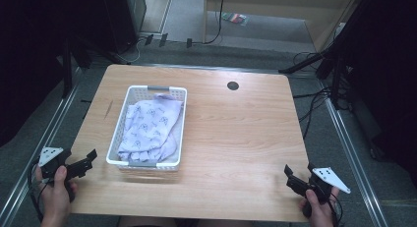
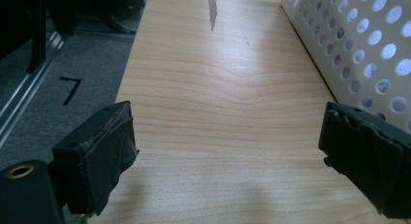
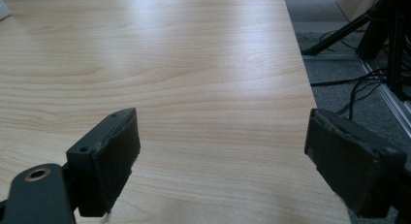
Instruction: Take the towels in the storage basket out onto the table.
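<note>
A white perforated basket (image 1: 182, 120) stands on the left half of the wooden table (image 1: 236, 133), and a pale lilac patterned cloth (image 1: 150, 126) lies crumpled inside it. My left gripper (image 1: 90, 159) rests at the table's front left corner, just left of the basket, open with nothing between its jaws. In the left gripper view its open jaws frame bare wood, with the basket wall (image 2: 368, 44) at the right. My right gripper (image 1: 294, 176) sits at the front right corner, open and empty. The right gripper (image 3: 223, 161) faces bare tabletop near the table's right edge.
A round black cable grommet (image 1: 233, 85) sits near the table's far edge. A grey scuff mark (image 2: 212, 9) marks the wood left of the basket. Dark stands and cables (image 1: 319, 97) crowd the floor to the right; metal rails run along both sides.
</note>
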### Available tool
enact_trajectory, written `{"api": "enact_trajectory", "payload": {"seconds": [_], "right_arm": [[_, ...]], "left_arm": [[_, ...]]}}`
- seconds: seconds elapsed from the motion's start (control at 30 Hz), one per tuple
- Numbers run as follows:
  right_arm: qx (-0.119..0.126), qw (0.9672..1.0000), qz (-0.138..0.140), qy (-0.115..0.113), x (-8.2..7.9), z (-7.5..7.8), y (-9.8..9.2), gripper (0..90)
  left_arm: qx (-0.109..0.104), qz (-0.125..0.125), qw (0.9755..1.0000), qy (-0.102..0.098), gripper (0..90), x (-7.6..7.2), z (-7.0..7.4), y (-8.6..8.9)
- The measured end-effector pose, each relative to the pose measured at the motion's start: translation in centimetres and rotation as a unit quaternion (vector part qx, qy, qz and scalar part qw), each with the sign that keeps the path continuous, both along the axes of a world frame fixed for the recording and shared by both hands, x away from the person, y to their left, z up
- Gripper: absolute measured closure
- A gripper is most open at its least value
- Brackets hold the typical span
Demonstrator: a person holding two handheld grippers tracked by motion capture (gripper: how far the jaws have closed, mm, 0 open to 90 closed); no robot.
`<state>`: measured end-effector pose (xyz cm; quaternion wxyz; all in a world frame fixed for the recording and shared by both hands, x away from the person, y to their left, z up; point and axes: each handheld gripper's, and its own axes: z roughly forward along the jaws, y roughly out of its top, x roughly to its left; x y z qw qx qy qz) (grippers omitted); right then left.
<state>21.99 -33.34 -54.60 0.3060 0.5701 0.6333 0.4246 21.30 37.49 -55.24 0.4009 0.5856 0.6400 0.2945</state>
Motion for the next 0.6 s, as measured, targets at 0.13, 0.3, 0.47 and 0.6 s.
{"api": "enact_trajectory", "payload": {"seconds": [0.13,0.3,0.47,0.6], "right_arm": [[0.001,1.0000,-0.001,-0.001,0.0,0.0,0.0,12.7],[0.000,1.0000,-0.001,-0.001,0.0,0.0,0.0,12.6],[0.000,1.0000,0.001,0.000,0.0,0.0,0.0,12.6],[0.000,1.0000,0.001,0.000,0.0,0.0,0.0,12.6]], "left_arm": [[0.007,0.002,1.0000,-0.004,6.2,-0.1,0.0,-0.1],[0.027,-0.004,0.9996,-0.007,6.2,-0.3,0.4,-0.4],[0.006,0.006,0.9998,-0.018,6.2,-0.4,0.8,0.3],[0.003,0.008,0.9997,-0.025,6.2,-0.5,1.3,0.3]]}}
